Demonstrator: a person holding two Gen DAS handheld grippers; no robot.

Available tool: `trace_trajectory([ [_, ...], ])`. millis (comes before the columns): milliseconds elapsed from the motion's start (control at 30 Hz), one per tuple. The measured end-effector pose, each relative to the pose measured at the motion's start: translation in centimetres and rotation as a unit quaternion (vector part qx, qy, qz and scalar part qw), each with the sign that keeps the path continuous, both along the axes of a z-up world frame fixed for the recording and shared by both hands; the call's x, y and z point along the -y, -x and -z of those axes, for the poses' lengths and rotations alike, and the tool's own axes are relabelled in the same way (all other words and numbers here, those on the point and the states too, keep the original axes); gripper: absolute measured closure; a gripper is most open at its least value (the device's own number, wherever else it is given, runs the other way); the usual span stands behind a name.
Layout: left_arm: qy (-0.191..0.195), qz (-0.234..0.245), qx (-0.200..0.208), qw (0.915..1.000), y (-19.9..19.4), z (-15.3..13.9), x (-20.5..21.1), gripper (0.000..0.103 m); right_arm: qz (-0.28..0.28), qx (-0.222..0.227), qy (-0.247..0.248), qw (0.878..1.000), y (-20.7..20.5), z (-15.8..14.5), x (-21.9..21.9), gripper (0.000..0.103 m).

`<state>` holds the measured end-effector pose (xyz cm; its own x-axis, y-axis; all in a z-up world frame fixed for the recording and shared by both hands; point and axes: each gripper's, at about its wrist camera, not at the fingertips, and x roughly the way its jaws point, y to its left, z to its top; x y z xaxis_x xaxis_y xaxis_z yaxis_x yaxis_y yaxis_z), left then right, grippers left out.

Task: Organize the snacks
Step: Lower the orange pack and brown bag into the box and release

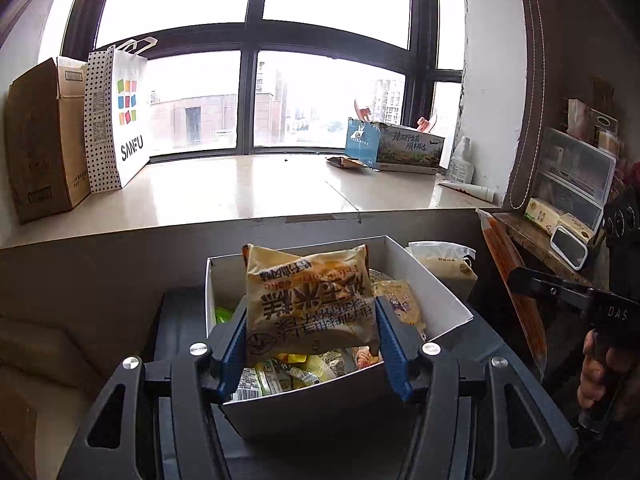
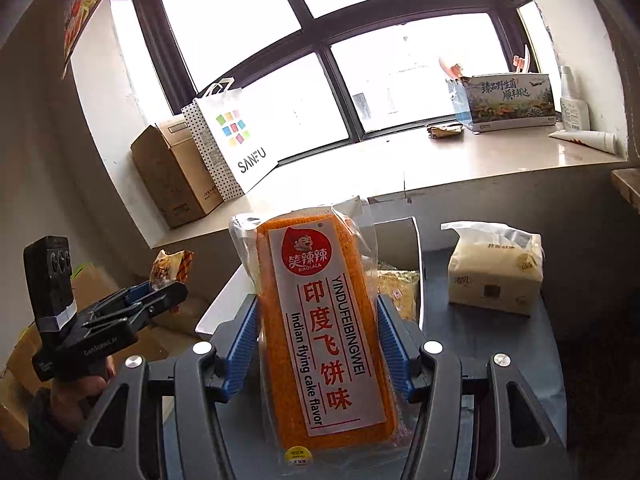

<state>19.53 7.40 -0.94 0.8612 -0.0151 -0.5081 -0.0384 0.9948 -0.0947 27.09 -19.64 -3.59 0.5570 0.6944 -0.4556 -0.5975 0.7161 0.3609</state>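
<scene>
Shopping bag (image 1: 120,120) beside cardboard box (image 1: 40,140)

Ahead of you a large black-framed window (image 1: 252,64) pours in bright daylight. Below it runs a pale glossy stone sill (image 1: 224,192), with a brown cardboard box (image 1: 40,140) at the window's left and a white plastered wall (image 1: 492,80) at its right.

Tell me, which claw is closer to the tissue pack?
Right. The right claw, gripping the orange snack pack, sits just left of the tissue pack. The left claw, holding the yellow cake packet, hangs over the white box, farther away.
</scene>
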Motion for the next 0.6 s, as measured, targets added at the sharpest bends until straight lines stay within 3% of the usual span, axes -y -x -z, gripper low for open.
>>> trace_trajectory([
  [133,0.01,-0.007,-0.015,0.9998,-4.1,0.0,-1.9,0.039,0.012,-0.024,0.021,0.999,-5.6,-0.8,-3.8,0.04],
  [167,0.009,-0.015,-0.012,0.9998,-5.0,0.0,-2.3,0.034,0.009,-0.029,0.028,0.999,-6.7,-0.7,-4.8,0.038],
  [200,0.009,-0.018,-0.016,0.9997,-5.8,0.2,-2.7,0.027,0.011,-0.031,0.034,0.999,-7.8,-0.6,-5.6,0.032],
  [233,0.008,-0.021,-0.028,0.9993,-6.8,0.4,-3.0,0.008,0.014,-0.032,0.039,0.999,-8.8,-0.4,-6.2,0.012],
  [267,0.003,-0.028,-0.041,0.9988,-7.5,0.7,-3.2,0.0,0.016,-0.037,0.048,0.998,-9.6,0.0,-6.7,0.0],
  [367,-0.002,-0.032,-0.052,0.9981,-7.5,1.4,-3.5,0.0,0.056,-0.029,0.071,0.995,-10.1,0.6,-6.7,0.0],
  [500,0.023,-0.023,-0.045,0.9984,-5.4,2.0,-3.4,0.0,0.055,-0.025,0.071,0.996,-8.7,0.7,-5.2,0.0],
  [600,0.023,0.005,-0.025,0.9994,-3.3,2.1,-2.5,0.0,0.05,0.006,0.078,0.996,-6.7,0.0,-4.3,0.0],
])
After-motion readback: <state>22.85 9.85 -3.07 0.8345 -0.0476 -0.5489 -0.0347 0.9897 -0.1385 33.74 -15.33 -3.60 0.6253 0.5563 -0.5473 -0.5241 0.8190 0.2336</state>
